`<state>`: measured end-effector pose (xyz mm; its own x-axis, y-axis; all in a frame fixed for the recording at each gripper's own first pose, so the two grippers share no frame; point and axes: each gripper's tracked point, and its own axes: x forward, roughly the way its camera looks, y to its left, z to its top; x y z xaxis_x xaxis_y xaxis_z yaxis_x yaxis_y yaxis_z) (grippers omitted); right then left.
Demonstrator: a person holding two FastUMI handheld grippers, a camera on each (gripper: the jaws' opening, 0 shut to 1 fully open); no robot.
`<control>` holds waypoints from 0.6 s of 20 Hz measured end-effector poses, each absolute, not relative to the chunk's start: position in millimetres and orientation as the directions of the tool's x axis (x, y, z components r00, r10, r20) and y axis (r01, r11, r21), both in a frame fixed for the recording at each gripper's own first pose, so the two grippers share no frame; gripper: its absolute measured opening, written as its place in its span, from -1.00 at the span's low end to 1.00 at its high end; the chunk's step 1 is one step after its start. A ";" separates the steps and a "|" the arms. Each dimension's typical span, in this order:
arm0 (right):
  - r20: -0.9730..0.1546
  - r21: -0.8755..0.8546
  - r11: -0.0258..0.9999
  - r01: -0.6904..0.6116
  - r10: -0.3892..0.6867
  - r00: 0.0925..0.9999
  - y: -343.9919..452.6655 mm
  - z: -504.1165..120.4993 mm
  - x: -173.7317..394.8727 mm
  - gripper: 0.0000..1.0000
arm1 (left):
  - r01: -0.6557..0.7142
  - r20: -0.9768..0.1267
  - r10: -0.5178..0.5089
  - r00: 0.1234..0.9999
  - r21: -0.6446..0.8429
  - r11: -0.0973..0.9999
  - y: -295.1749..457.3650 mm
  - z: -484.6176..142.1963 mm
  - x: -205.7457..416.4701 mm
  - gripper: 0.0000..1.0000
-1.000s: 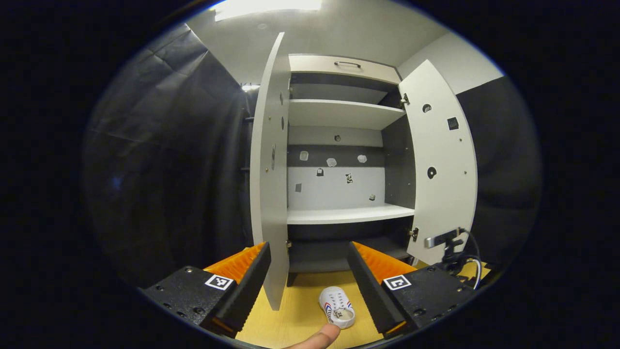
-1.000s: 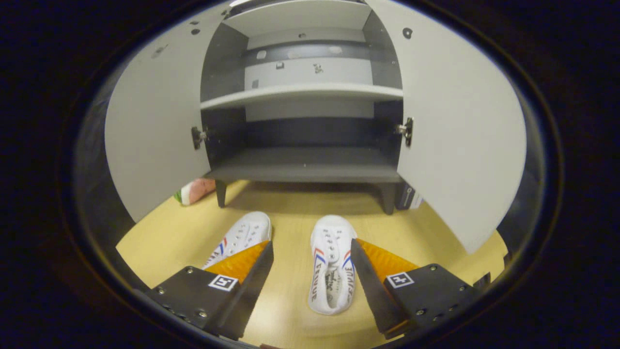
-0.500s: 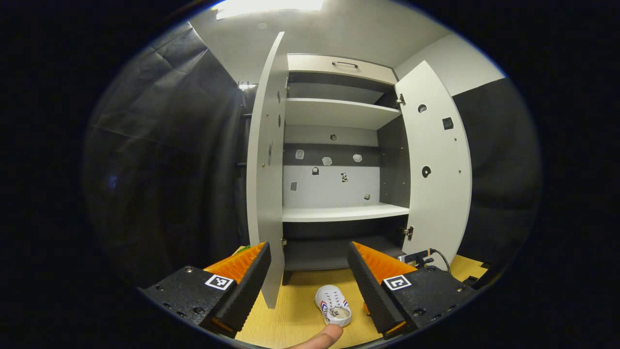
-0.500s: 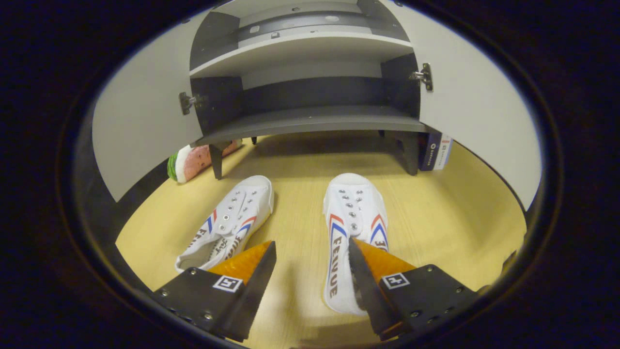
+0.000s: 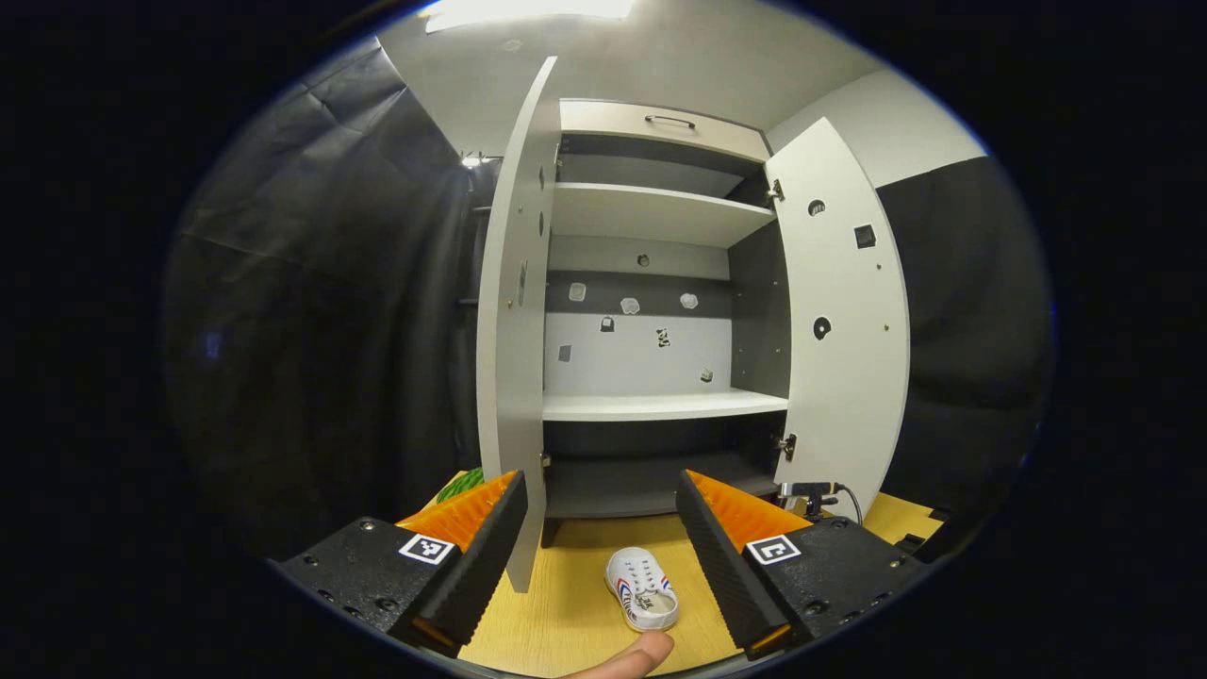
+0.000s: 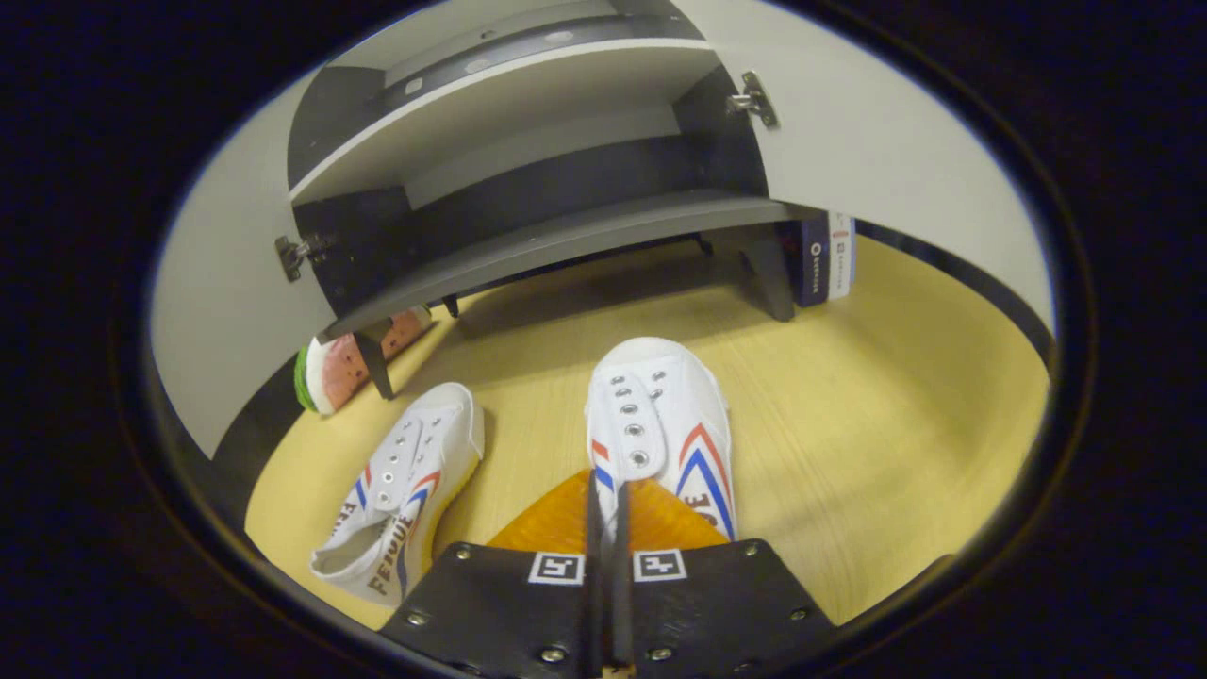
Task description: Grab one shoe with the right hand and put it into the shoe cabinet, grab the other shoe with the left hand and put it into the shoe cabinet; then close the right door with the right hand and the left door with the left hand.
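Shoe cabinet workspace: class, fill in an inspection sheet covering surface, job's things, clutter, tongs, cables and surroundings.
Surface: yellow wood-grain floor, bare between the things.
Job's things: pale grey shoe cabinet, left door and right door both open, shelves bare; white canvas shoe with red and blue stripes upright before it; matching second shoe apart, farther from the right door.
Clutter: watermelon-slice toy by one cabinet leg; dark blue box by another.
Tongs: right tongs closed on the first shoe's upper; left tongs open, holding nothing.
Cables: black cable at the right door's foot.
Surroundings: black cloth wall.
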<state>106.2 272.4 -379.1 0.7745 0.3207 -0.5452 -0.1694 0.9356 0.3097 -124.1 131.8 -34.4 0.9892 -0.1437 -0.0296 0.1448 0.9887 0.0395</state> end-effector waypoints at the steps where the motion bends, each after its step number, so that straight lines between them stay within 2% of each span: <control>1: -0.540 0.305 0.934 -0.186 0.331 0.774 272.9 -379.9 105.4 -0.91 | 0.149 -0.035 -0.148 0.988 0.035 0.988 131.5 -36.6 -124.3 0.94; 2: -0.507 0.307 0.930 -0.204 0.341 0.792 273.1 -372.9 105.5 -0.90 | 0.158 -0.040 -0.157 0.987 0.033 0.987 130.2 -38.2 -125.2 0.94; 3: -0.478 0.300 0.927 -0.224 0.349 0.806 270.8 -368.2 102.9 -0.99 | 0.169 -0.040 -0.167 0.985 0.032 0.985 128.4 -39.9 -126.2 0.94; 6: -0.409 0.350 0.903 -0.247 0.385 0.827 273.6 -359.0 100.2 -0.99 | 0.173 -0.041 -0.171 0.984 0.042 0.984 128.6 -42.2 -126.5 0.94; 8: -0.363 0.321 0.908 -0.268 0.380 0.851 270.6 -349.3 92.3 -1.00 | 0.170 -0.037 -0.169 0.985 0.046 0.984 127.5 -41.9 -127.1 0.94; 9: -0.342 0.296 0.914 -0.277 0.372 0.863 268.9 -343.4 88.2 -0.99 | 0.172 -0.036 -0.171 0.985 0.042 0.984 126.7 -42.8 -127.1 0.87; 10: -0.324 0.297 0.913 -0.280 0.372 0.870 270.3 -338.6 83.5 -0.99 | 0.180 -0.037 -0.179 0.983 0.037 0.983 123.9 -43.0 -127.3 0.94; 12: -0.315 0.331 0.894 -0.301 0.406 0.858 276.7 -334.3 74.1 -0.99 | 0.197 -0.036 -0.196 0.980 0.026 0.980 119.2 -43.5 -128.7 0.94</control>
<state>74.1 276.7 -334.3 0.8580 0.4057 -0.3150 -0.3013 0.8943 0.3310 -128.7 119.2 -43.5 0.9799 -0.1961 -0.0363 0.1971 0.9800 0.0261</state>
